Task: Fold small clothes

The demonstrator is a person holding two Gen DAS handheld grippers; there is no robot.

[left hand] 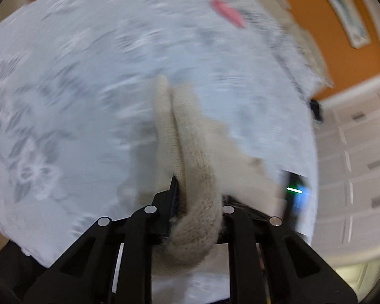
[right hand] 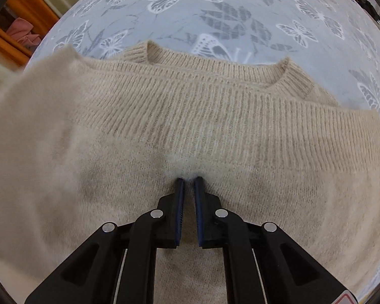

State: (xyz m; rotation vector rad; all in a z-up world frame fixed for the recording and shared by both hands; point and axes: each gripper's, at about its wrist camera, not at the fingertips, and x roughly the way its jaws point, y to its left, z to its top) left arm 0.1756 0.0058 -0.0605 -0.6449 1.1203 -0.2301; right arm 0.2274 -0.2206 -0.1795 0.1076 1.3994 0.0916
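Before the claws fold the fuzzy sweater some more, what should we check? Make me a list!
1. Left claw has hold of the cream knit sweater: ok, a fold runs between its fingers.
2. Right claw grips knit: cannot tell, its tips are nearly shut in the fuzz.
3. Neckline lying flat: ok.
4. Sweater on the butterfly bedspread: ok.
5. Left view sharp: not ok, blurred.

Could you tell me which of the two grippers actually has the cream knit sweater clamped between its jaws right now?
The left gripper: a fold of the sweater is pinched between its jaws. The right gripper is shut, tips only resting on the knit.
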